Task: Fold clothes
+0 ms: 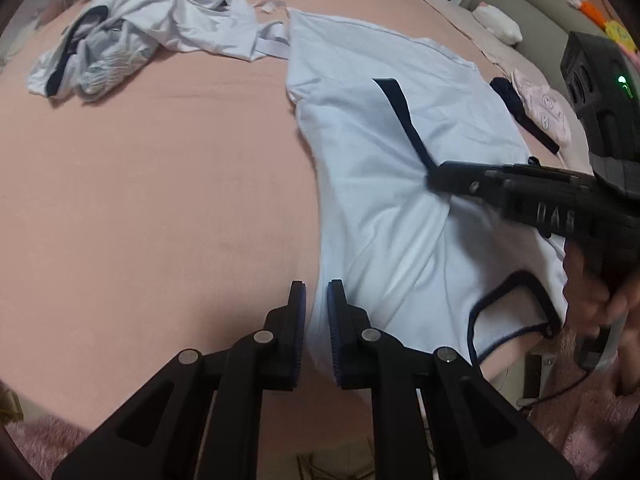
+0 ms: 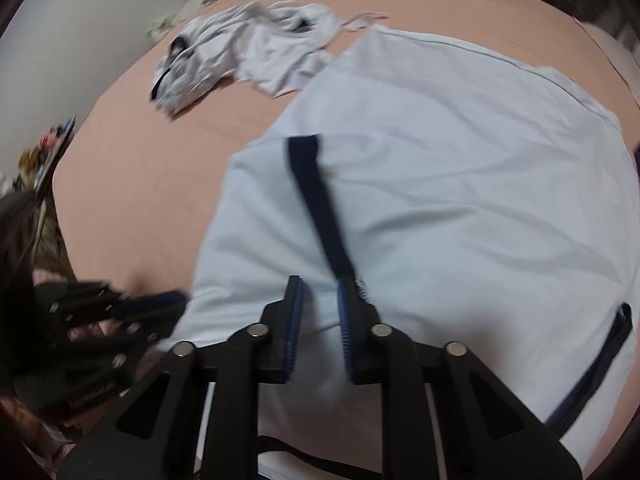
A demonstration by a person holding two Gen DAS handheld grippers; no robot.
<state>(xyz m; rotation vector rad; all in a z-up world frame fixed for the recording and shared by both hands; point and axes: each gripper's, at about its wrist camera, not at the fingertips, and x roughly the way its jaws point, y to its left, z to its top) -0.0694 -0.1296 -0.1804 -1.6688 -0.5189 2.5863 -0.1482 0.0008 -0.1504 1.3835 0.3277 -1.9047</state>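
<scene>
Lying spread flat on the salmon-pink bedsheet is the pale blue cotton T-shirt with navy trim, my landmark for every position below. I am holding the left gripper at the shirt's near left edge; its jaws are standing narrow, with the edge of the fabric showing in the small gap between the blue pads, and I cannot tell whether they are pinching it. I am holding the right gripper over the shirt's middle, at the near end of the navy sleeve band; its jaws are likewise standing narrow with pale cloth between them, and the blur is keeping me from telling whether the pads are pressing on it. The navy-edged neckline is lying at the shirt's near right corner. Beyond the shirt's far left corner, a crumpled heap of pale clothes is waiting on the same sheet.
</scene>
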